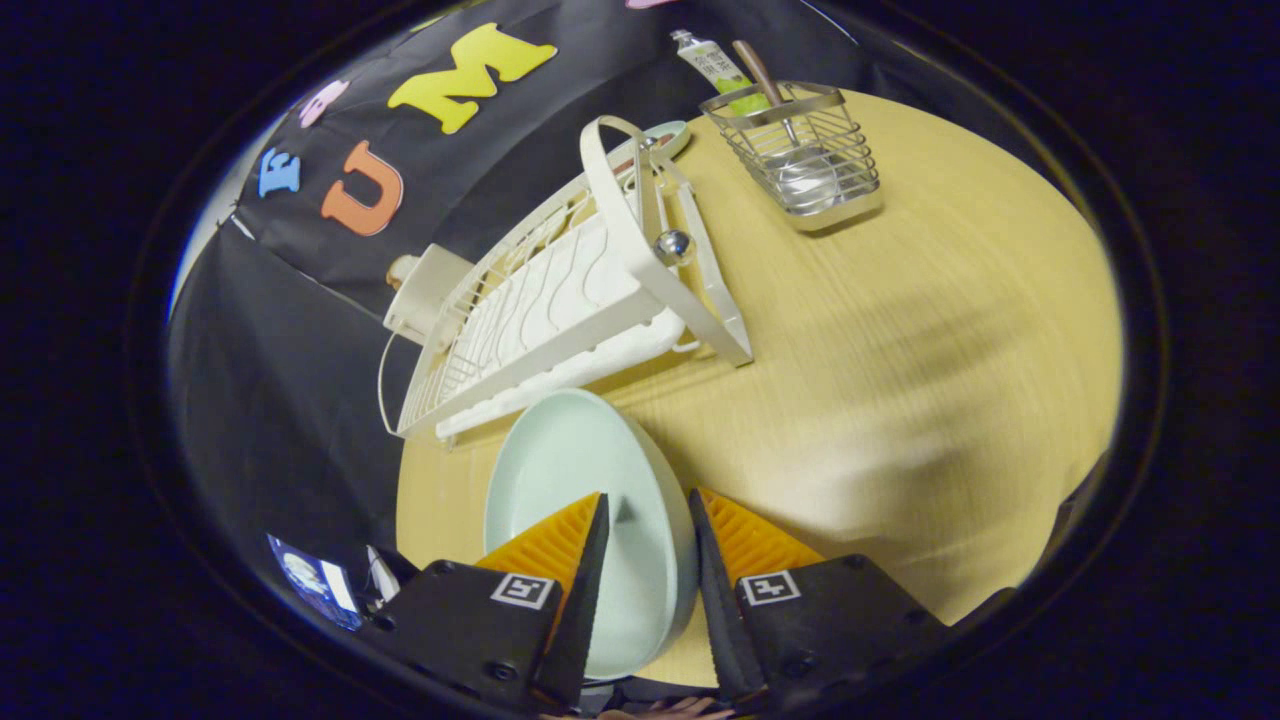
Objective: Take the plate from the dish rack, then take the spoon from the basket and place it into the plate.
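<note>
A pale green plate (570,470) sits tilted just in front of the white dish rack (560,300), over the wooden table (900,330). My gripper (648,495) is shut on the plate's near rim, one finger inside the bowl of the plate and the other outside it. Beyond the rack stands a wire basket (800,150). A spoon (765,85) stands in it, its brown handle sticking up and its metal bowl down at the bottom.
Behind the basket is a green and white tube (715,62). Another pale green dish (662,140) rests at the rack's far end. A white box (430,285) hangs off the rack's side, by the black cloth wall.
</note>
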`<action>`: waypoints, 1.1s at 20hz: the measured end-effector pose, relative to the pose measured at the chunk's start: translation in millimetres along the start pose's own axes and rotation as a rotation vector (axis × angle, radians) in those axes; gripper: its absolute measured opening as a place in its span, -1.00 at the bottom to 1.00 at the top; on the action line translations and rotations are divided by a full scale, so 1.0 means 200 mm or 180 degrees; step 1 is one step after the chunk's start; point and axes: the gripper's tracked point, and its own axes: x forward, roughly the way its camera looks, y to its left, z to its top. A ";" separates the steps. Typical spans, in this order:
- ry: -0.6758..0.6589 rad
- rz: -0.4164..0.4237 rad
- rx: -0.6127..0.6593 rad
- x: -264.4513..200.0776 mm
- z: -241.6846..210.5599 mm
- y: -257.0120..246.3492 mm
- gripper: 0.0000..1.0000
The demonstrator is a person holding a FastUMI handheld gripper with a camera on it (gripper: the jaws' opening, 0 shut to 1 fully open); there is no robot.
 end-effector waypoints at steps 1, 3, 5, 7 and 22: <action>-0.0046 -0.0013 -0.0021 -0.02 0.01 -0.01 0.11; -0.0218 -0.0066 -0.0118 -0.07 0.04 -0.01 0.13; -0.0557 -0.0173 -0.0393 -0.15 0.10 -0.03 0.31; -0.1025 -0.0370 -0.0717 -0.29 0.18 -0.03 0.52; -0.2488 -0.1108 -0.1333 -0.65 1.02 -0.04 1.00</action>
